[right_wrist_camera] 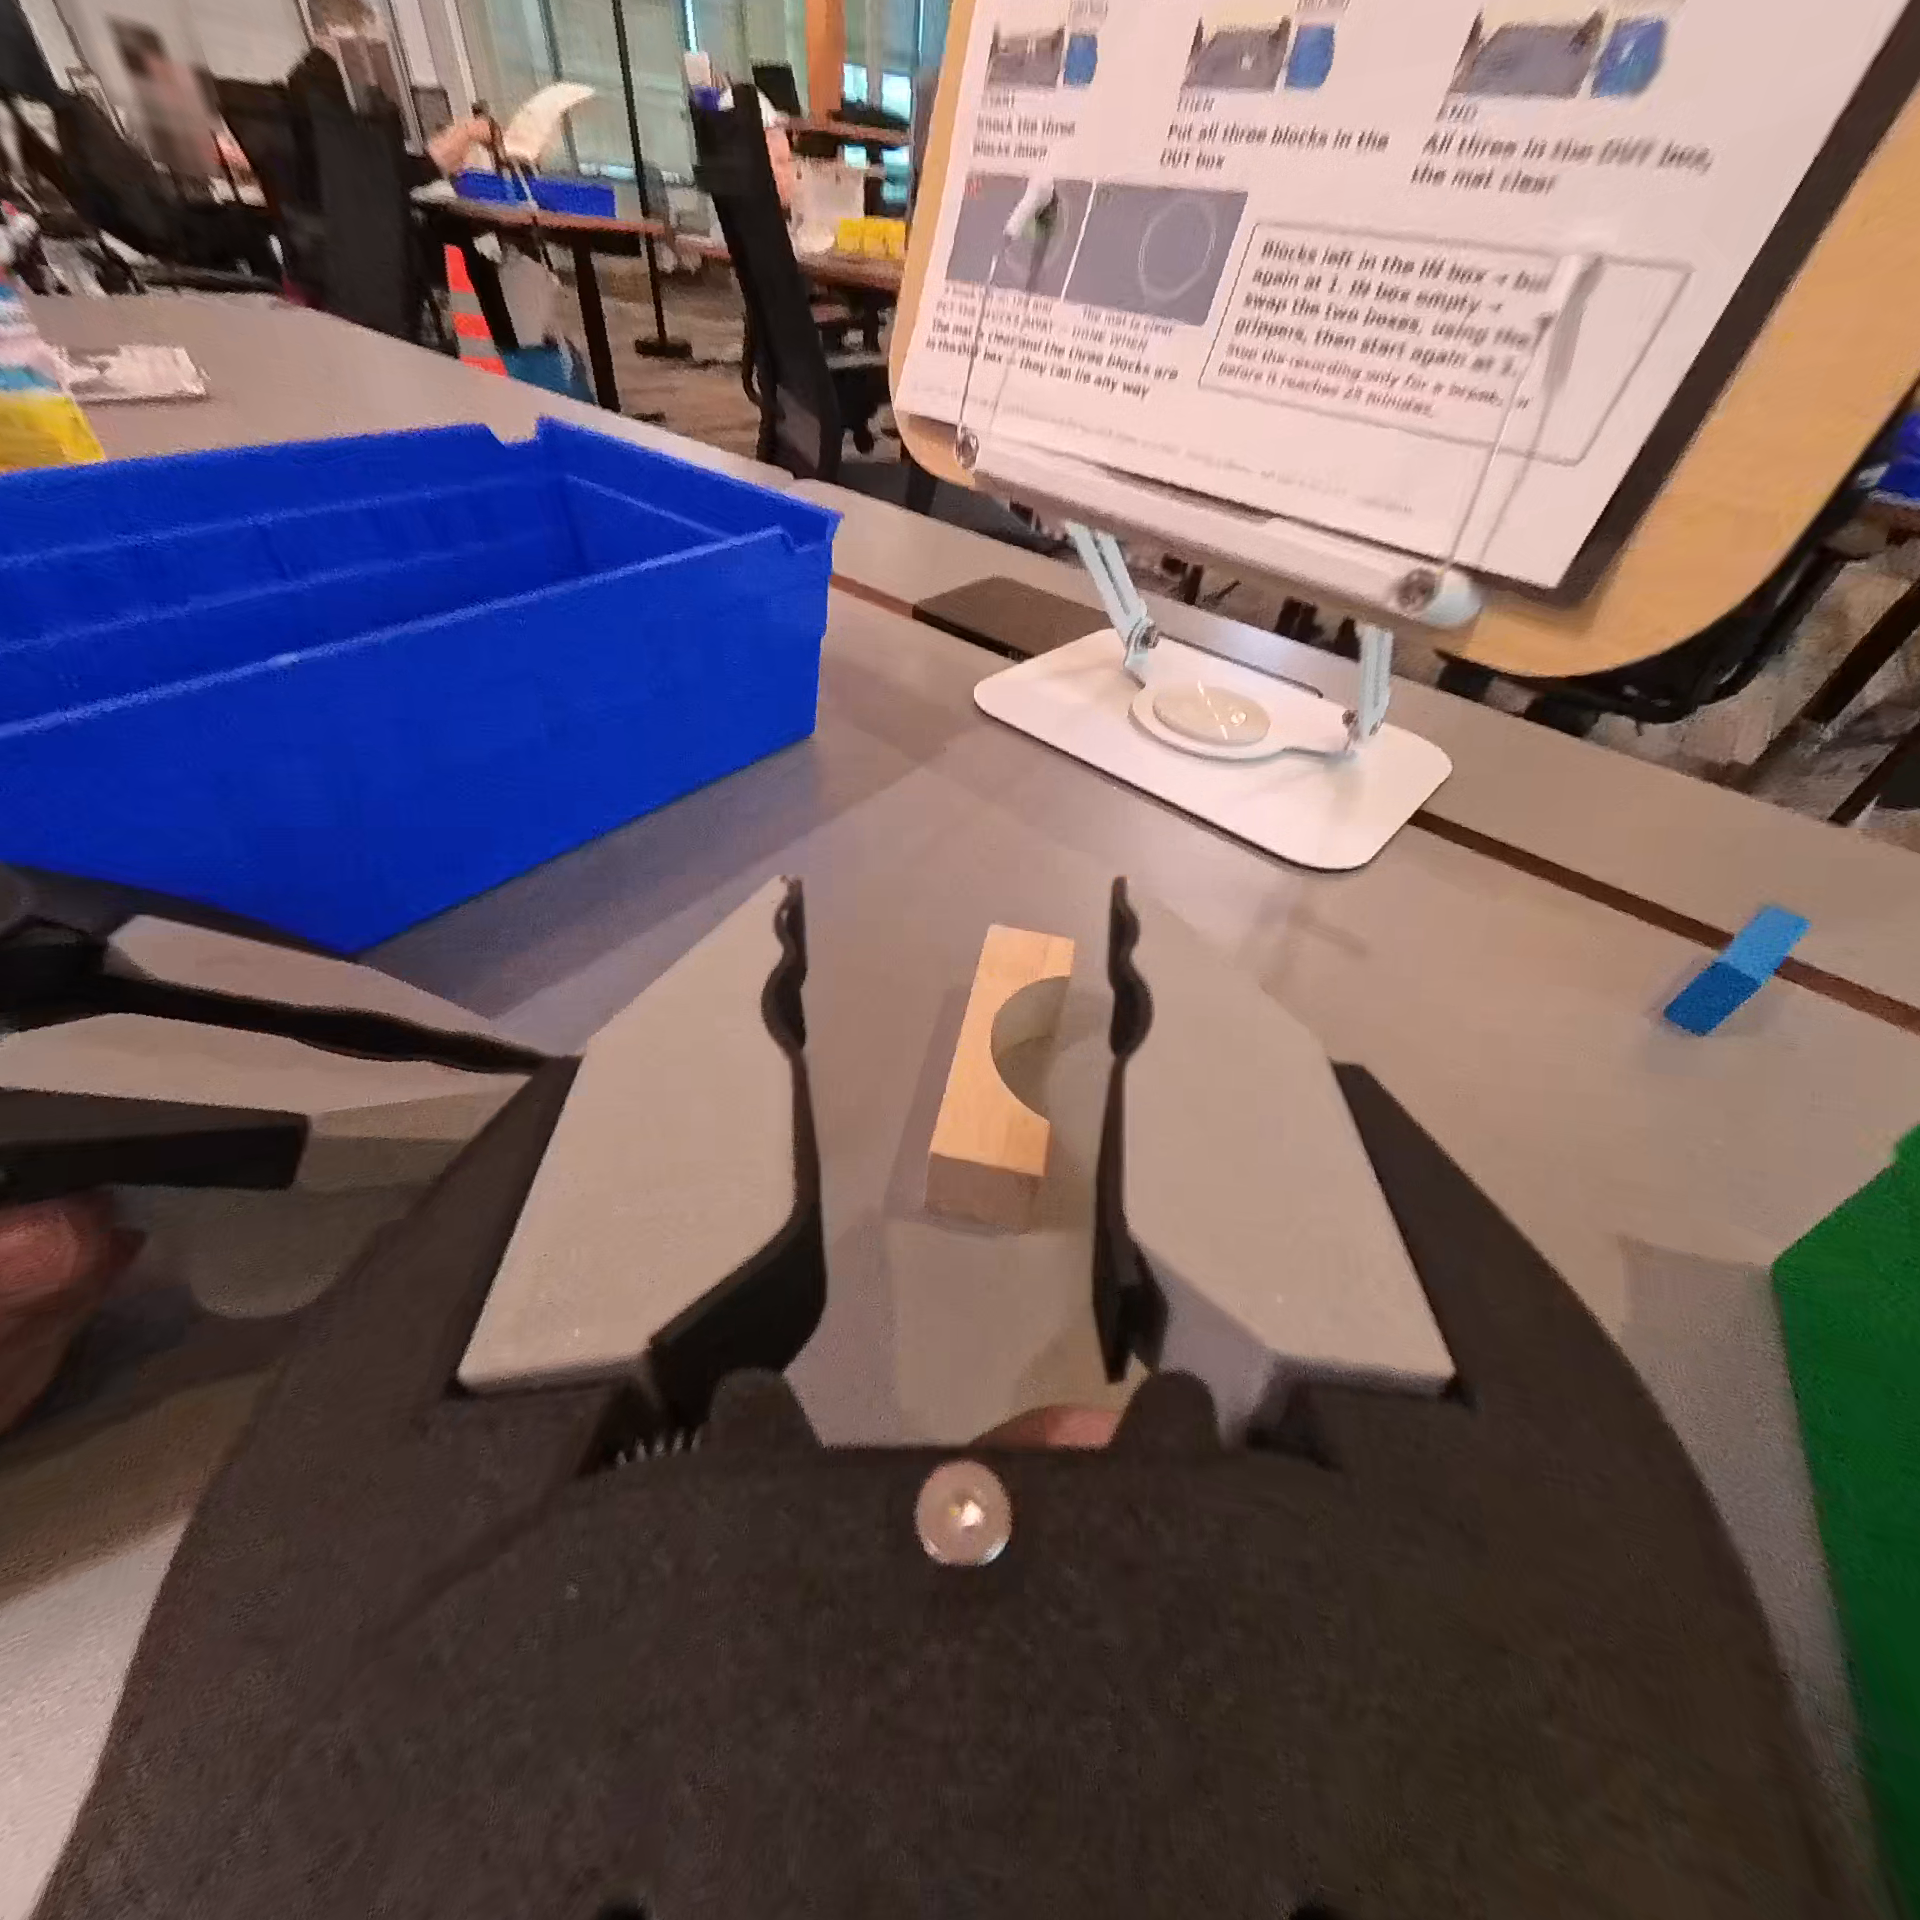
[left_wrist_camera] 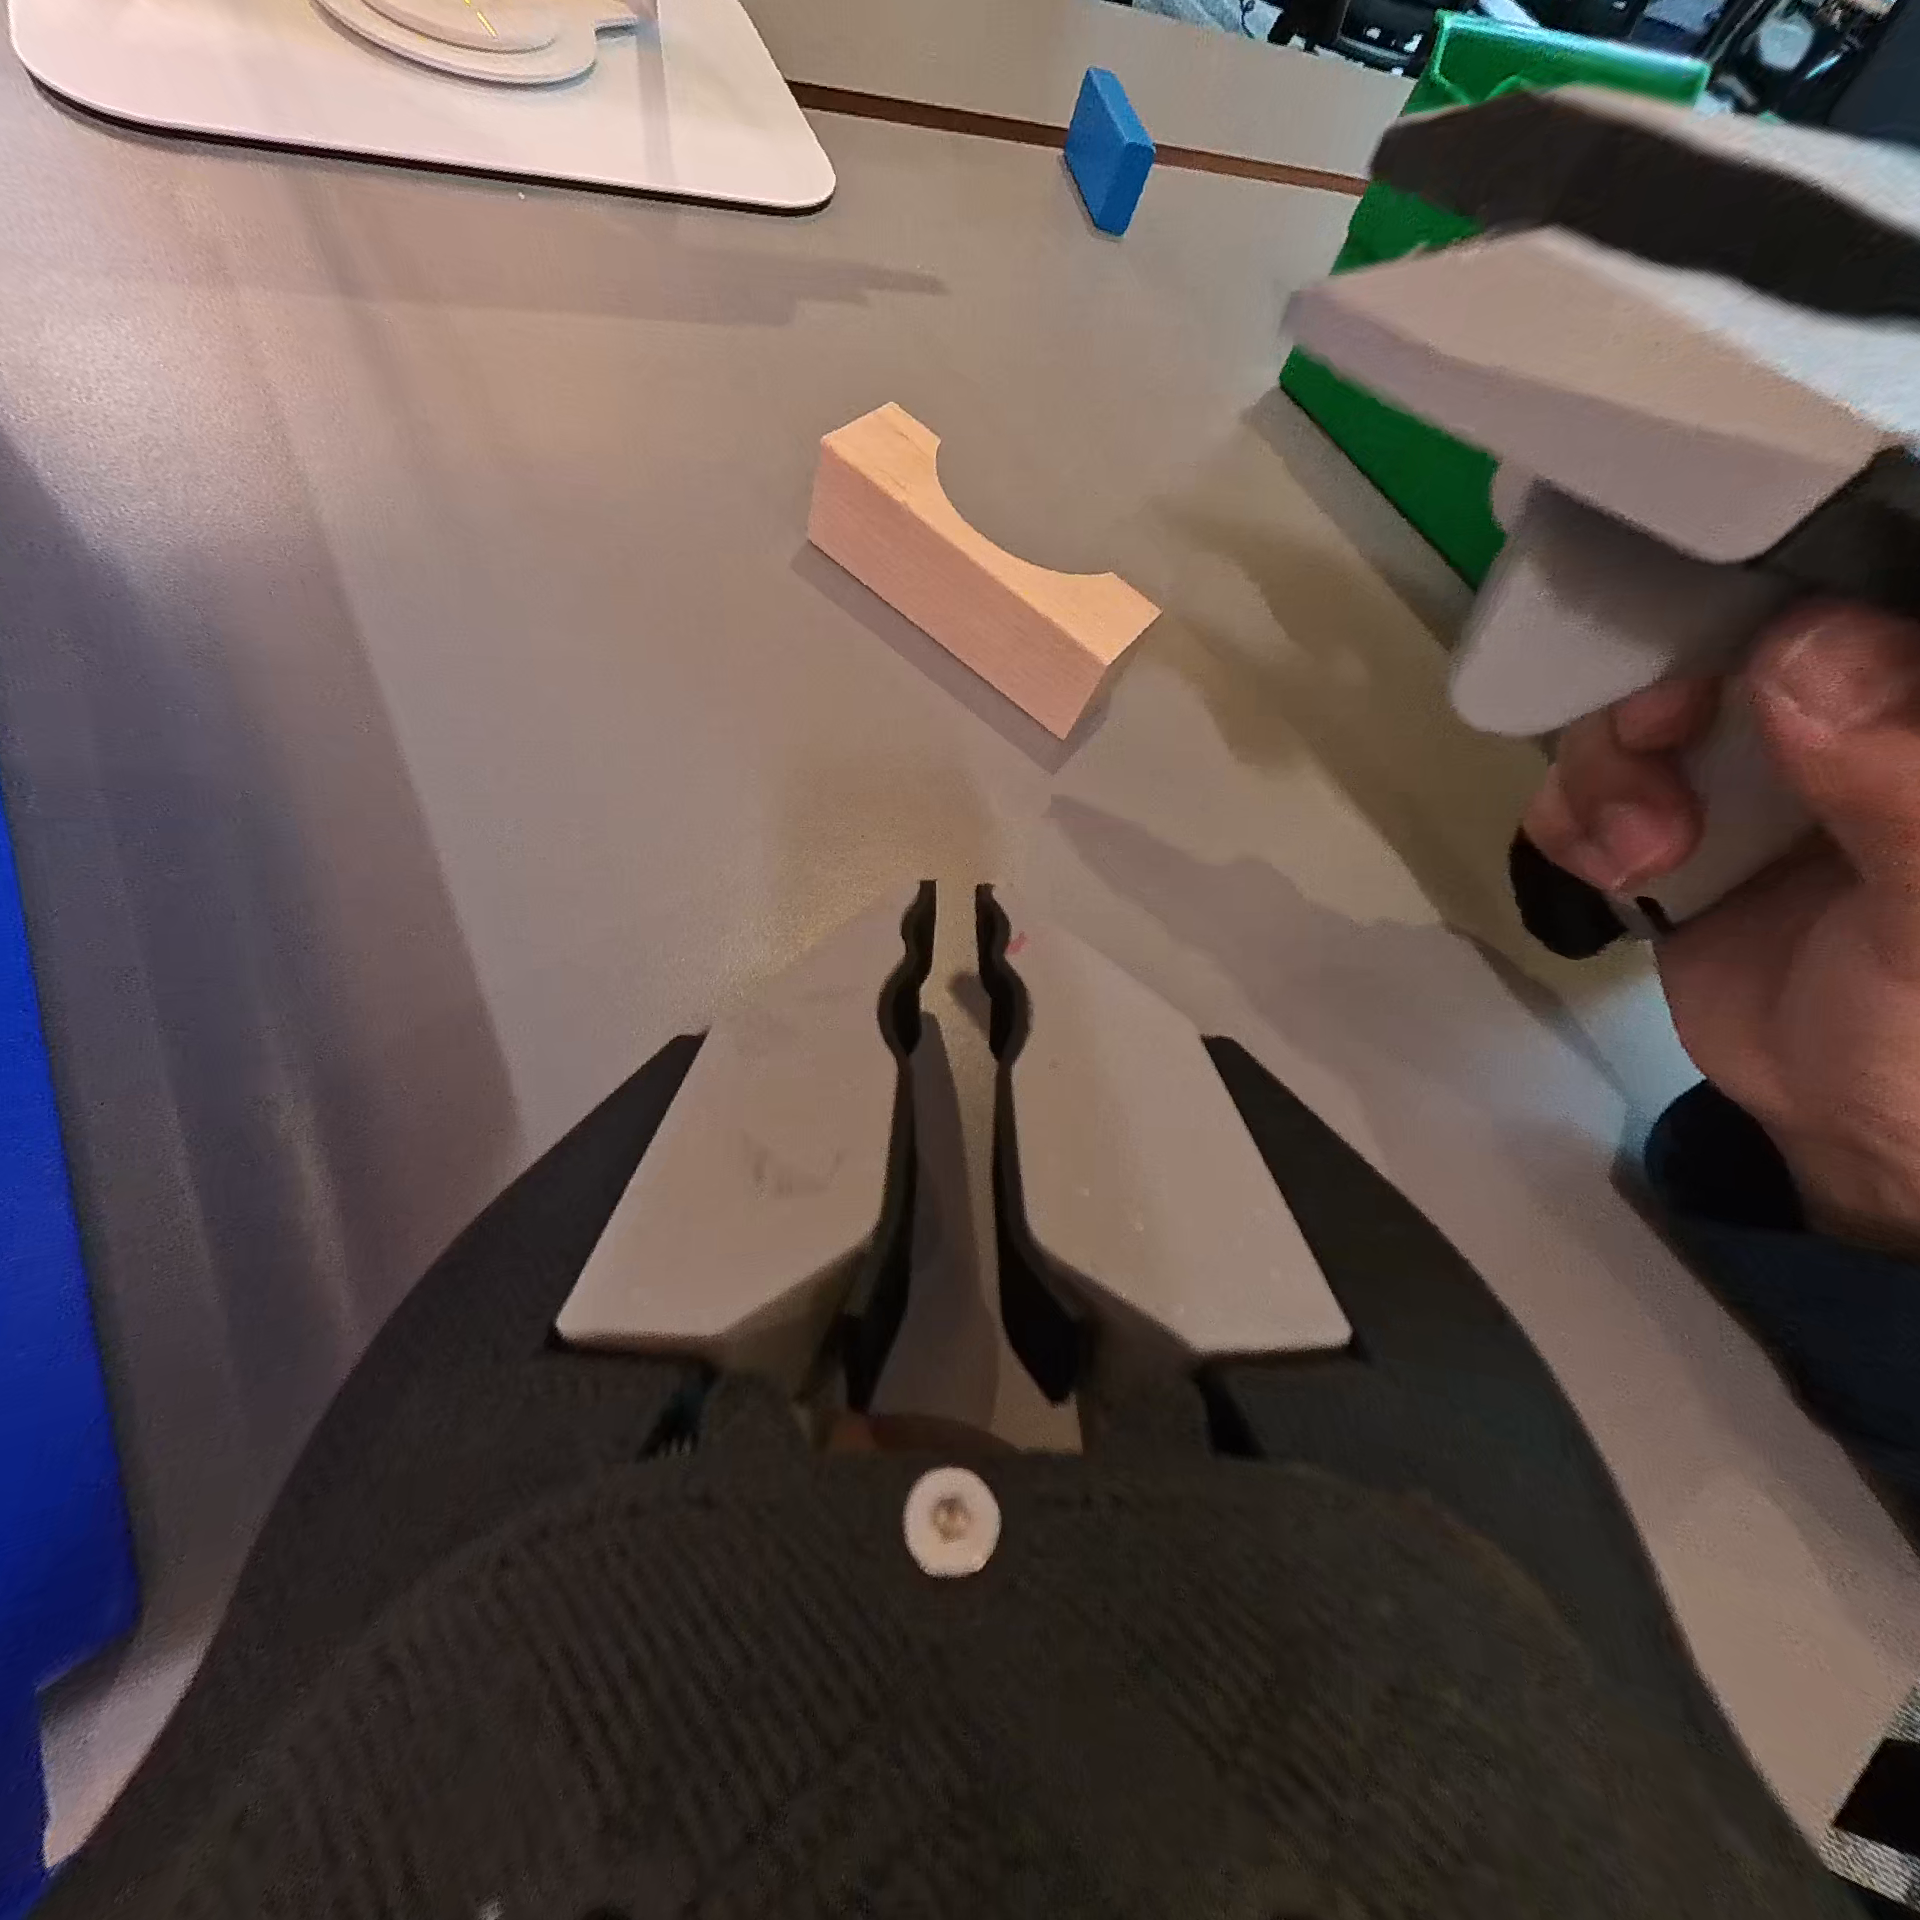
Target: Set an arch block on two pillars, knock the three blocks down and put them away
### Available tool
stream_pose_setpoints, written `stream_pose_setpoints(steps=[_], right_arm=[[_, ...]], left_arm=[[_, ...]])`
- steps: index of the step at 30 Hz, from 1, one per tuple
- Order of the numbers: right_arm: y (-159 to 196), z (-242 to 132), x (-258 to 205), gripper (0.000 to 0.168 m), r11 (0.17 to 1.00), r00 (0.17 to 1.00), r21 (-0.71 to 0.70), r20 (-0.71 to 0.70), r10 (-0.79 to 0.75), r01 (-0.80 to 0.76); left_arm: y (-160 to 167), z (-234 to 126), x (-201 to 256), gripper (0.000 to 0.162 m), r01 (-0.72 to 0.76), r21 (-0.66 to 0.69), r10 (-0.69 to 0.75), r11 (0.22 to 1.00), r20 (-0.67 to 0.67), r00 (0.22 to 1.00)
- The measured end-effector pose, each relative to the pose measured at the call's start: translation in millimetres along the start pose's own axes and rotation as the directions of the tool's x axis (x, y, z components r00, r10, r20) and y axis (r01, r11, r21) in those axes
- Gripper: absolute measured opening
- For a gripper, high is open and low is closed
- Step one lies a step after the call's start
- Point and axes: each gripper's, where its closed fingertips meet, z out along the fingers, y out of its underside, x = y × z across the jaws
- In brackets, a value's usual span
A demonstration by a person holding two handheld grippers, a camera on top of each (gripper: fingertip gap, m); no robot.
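Right gripper (right_wrist_camera: 956, 914) spreads wide, arch (right_wrist_camera: 1003, 1070) lying flat on the table between its jaws, untouched. Left gripper (left_wrist_camera: 956, 894) nearly closed, empty, arch ahead. Looks like light, rigid wood: pinch the long flat sides.

Bare table (right_wrist_camera: 1455, 997) around arch block (right_wrist_camera: 1003, 1070)
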Motion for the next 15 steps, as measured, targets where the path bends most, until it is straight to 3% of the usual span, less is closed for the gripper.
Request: stream_pose_setpoints(steps=[4,6,9,12,13,15], right_arm=[[52,27,2,0.071,0.966,0.998,-0.252,-0.031,-0.061,0.051],[87,34,6,0.027,0.892,0.99,-0.437,-0.024,-0.136,0.112],[80,33,3,0.019,0.888,0.981,-0.425,0.001,-0.195,0.177],[59,26,3,0.011,0.927,0.979,-0.327,-0.022,-0.202,0.184],[46,21,5,0.0,0.943,0.975,-0.269,-0.048,-0.218,0.198],[36,15,5,0.0,0.954,0.977,-0.232,-0.052,-0.205,0.188]], left_arm=[[0,1,0,0.005,-0.004,-0.004,0.004,1.0,0.001,1.0],[0,0,0,0.005,-0.003,-0.003,0.003,1.0,0.002,1.0],[0,0,0,0.005,0.004,0.002,-0.004,1.0,0.001,1.0],[0,0,0,0.005,0.006,0.002,-0.006,1.0,-0.002,1.0],[0,0,0,0.005,0.004,0.001,-0.004,1.0,-0.002,1.0],[0,0,1,0.005,-0.001,-0.002,0.001,1.0,-0.004,1.0]])
